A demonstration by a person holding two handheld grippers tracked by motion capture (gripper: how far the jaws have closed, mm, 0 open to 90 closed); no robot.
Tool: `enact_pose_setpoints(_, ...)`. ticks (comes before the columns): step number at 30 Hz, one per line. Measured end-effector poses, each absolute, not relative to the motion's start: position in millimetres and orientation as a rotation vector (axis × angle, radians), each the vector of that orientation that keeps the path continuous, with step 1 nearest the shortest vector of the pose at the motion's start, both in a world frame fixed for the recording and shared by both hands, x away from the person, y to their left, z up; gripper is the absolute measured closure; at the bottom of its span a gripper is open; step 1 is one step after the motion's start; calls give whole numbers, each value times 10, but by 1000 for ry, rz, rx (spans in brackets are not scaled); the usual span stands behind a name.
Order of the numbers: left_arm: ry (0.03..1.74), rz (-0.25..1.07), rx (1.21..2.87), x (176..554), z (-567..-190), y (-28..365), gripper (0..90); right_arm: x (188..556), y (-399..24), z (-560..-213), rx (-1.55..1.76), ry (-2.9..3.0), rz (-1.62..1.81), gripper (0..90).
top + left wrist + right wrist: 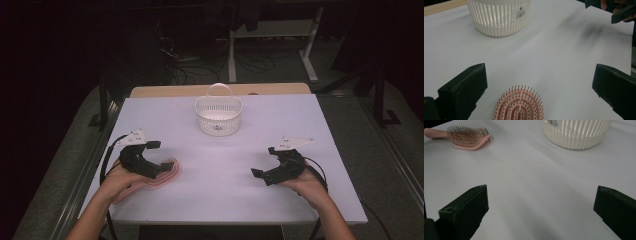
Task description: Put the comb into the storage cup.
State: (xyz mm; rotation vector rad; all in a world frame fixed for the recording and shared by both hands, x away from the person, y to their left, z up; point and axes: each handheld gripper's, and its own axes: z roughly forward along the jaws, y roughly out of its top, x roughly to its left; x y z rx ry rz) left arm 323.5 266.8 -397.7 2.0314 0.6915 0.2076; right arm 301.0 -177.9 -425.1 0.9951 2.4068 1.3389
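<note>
The left gripper (156, 156) stood wide open, holding nothing, over the pink brush (162, 175) lying near the table's (280, 115) left front edge, the right gripper (262, 165) gaped empty, with bare tabletop between them and the basket (218, 116).

dark room, grey floor (350, 130), white desk frame (272, 30)

A pink plastic hairbrush (162, 175) lies bristles up on the white surface (225, 165) at its near left, under the left tongs (536, 87). A white slatted plastic basket (218, 116) stands behind, at the far middle. The right tongs (261, 175) sit near right, well apart.
</note>
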Motion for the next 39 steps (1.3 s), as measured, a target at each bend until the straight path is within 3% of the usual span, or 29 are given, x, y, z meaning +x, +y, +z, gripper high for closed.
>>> enact_pose_setpoints(39,703,256,2014,3223,-3878,2993,0,2994,-1777,-4256,992,2407,1330,0)
